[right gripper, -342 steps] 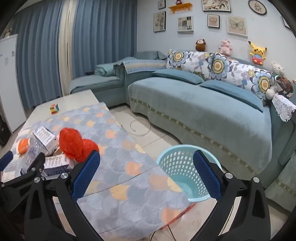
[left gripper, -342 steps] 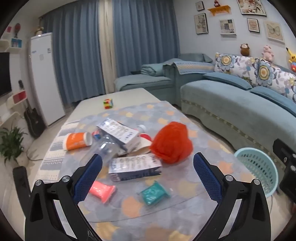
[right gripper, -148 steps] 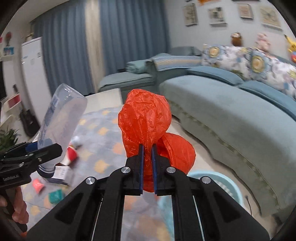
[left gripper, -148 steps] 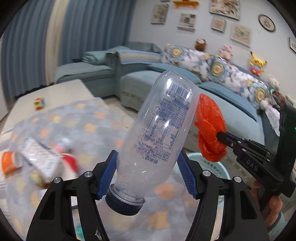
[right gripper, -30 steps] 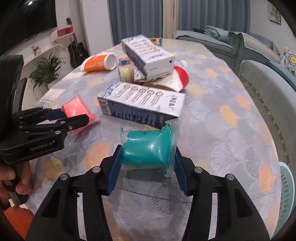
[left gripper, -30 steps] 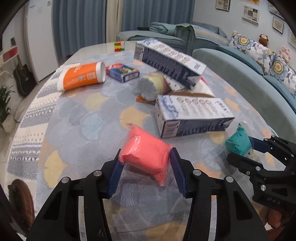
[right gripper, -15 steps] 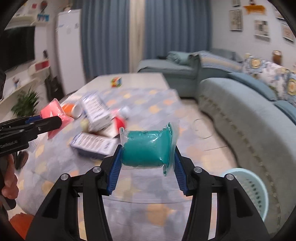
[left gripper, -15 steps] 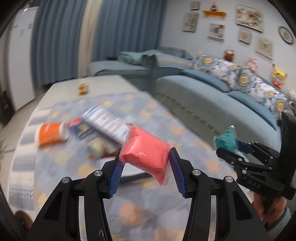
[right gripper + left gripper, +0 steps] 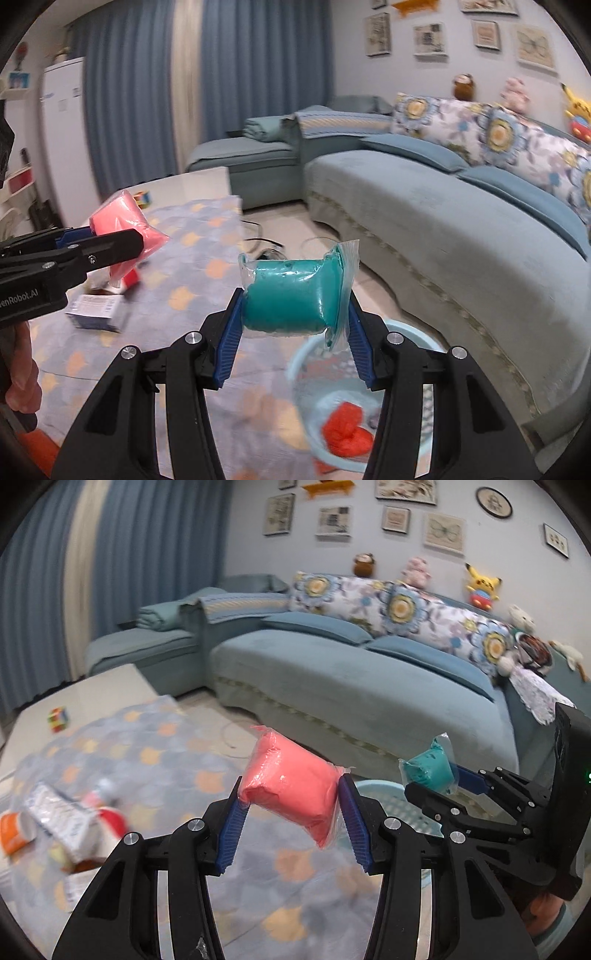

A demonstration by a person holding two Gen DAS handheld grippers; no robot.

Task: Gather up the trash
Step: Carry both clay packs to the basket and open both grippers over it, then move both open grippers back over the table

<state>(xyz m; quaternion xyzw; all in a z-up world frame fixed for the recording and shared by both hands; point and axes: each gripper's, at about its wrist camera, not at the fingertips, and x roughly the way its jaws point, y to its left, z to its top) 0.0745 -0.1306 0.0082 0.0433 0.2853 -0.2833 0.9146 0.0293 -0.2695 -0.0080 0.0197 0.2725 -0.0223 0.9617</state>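
Observation:
My left gripper (image 9: 291, 830) is shut on a pink packet (image 9: 290, 792) and holds it in the air above the table's right side. My right gripper (image 9: 293, 341) is shut on a teal packet (image 9: 295, 295) and holds it above the light blue basket (image 9: 314, 424). The basket stands on the floor and holds a red plastic bag (image 9: 347, 430). In the left wrist view the teal packet (image 9: 428, 770) and the basket's rim (image 9: 369, 788) show to the right. In the right wrist view the pink packet (image 9: 122, 221) shows at the left.
The table with a patterned cloth (image 9: 155, 760) carries boxes (image 9: 59, 818), an orange tub (image 9: 14, 832) and a cube toy (image 9: 59, 719). A box (image 9: 98, 308) lies near the table's middle. A blue sofa (image 9: 351, 690) runs behind the basket.
Both grippers have lifted their packets off the table and swung right toward the basket. The basket with the red bag now shows under the right gripper.

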